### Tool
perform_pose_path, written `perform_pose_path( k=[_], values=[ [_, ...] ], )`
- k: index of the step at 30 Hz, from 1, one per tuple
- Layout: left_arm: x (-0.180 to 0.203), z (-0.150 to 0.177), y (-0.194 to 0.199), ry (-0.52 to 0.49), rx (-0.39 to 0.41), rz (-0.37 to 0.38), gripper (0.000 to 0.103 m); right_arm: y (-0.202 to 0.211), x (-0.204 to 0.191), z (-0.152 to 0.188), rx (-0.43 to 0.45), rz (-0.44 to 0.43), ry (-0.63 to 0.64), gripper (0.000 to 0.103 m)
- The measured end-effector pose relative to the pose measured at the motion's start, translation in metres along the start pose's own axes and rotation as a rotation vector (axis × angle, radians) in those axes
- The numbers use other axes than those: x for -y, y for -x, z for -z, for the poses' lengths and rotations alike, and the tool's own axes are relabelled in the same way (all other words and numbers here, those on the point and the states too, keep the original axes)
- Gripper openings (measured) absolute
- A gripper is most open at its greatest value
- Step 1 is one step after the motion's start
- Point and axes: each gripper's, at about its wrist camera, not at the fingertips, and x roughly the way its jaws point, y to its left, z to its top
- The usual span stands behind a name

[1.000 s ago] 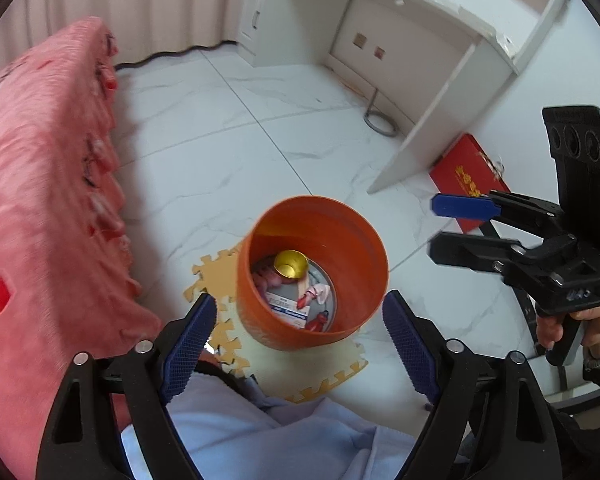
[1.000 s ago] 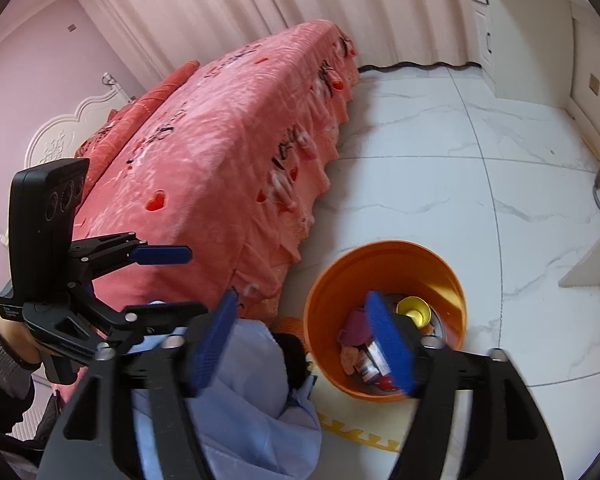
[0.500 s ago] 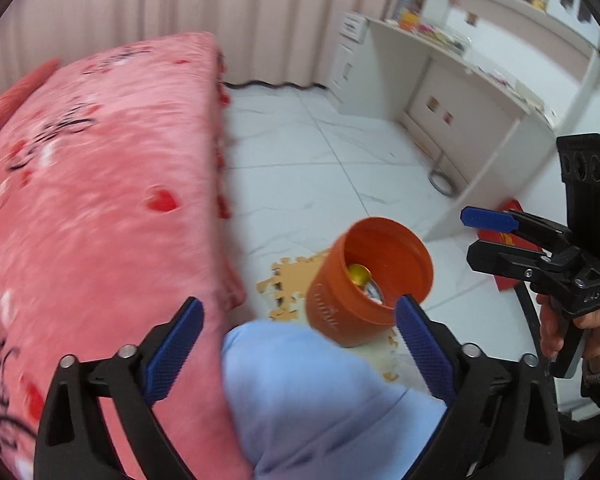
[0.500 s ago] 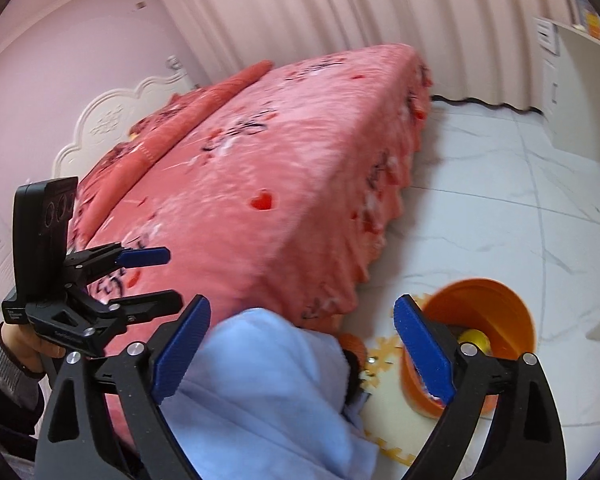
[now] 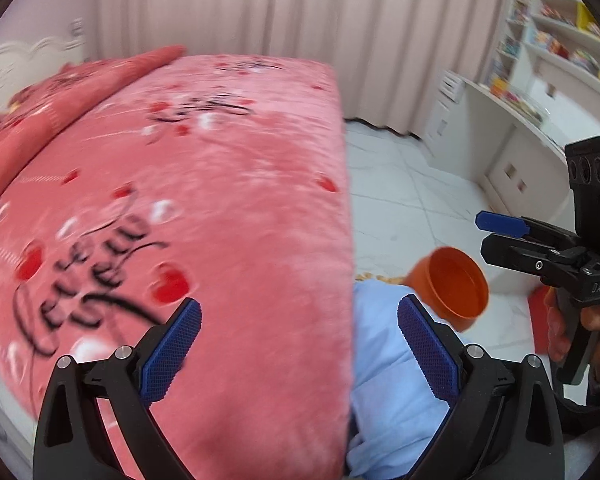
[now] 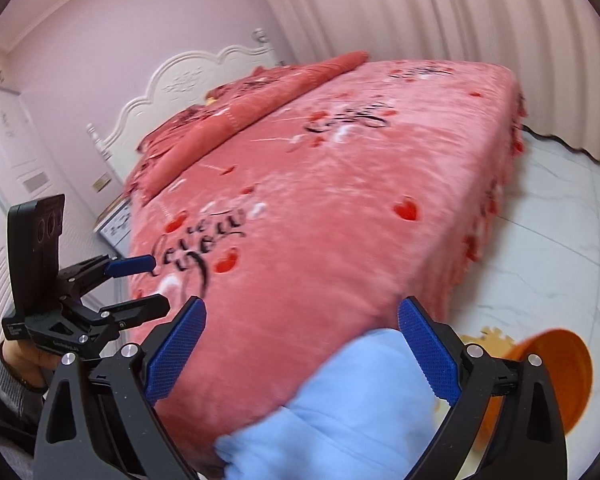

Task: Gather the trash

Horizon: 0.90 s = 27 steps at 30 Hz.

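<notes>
The orange trash bin (image 5: 456, 288) stands on the white floor beside the bed, low at the right of both views (image 6: 556, 364). What lies inside it does not show from here. My left gripper (image 5: 299, 320) is open wide above the bed's edge, with nothing between its blue pads. My right gripper (image 6: 302, 320) has its jaws opening, also with nothing between them. Each gripper shows in the other's view: the right gripper (image 5: 483, 236) in a hand above the bin, the left gripper (image 6: 160, 284) at the left edge. Both are well above the bin.
A bed with a pink heart-patterned cover (image 5: 200, 200) fills most of both views. A light-blue clothed leg (image 6: 340, 420) is below the grippers. A yellow foam mat (image 6: 488, 338) lies under the bin. A white desk with shelves (image 5: 500, 128) lines the right wall. A red packet (image 5: 538, 312) lies on the floor.
Both grippers have risen and swung from looking down into the bin toward the bed. The bin has slid to the lower right of both views. Both pairs of jaws stand wider.
</notes>
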Motion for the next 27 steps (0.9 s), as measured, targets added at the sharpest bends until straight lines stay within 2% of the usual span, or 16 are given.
perform_pose_path(
  k=[5,7,14,17,19,23,27],
  values=[
    [-0.036,0.02,0.032,0.113,0.064,-0.098,0.097,-0.014,-0.039,-0.007,0.021,-0.016,0.034,0.098],
    [-0.05,0.029,0.043,0.161,0.089,-0.165,0.097,-0.019,-0.057,-0.01,0.04,-0.012,0.054,0.098],
    [-0.074,0.054,0.069,0.275,0.153,-0.334,0.097,-0.036,-0.104,-0.005,0.075,0.023,0.116,0.098],
    [-0.081,0.062,0.075,0.307,0.166,-0.334,0.097,-0.037,-0.115,0.0,0.095,0.049,0.142,0.098],
    [-0.082,0.069,0.079,0.333,0.189,-0.299,0.097,-0.037,-0.119,0.004,0.107,0.056,0.142,0.098],
    [-0.083,0.078,0.08,0.358,0.214,-0.282,0.097,-0.041,-0.118,0.008,0.096,0.055,0.129,0.098],
    [-0.084,0.08,0.077,0.364,0.212,-0.322,0.097,-0.046,-0.119,0.013,0.075,0.046,0.125,0.098]
  ],
)
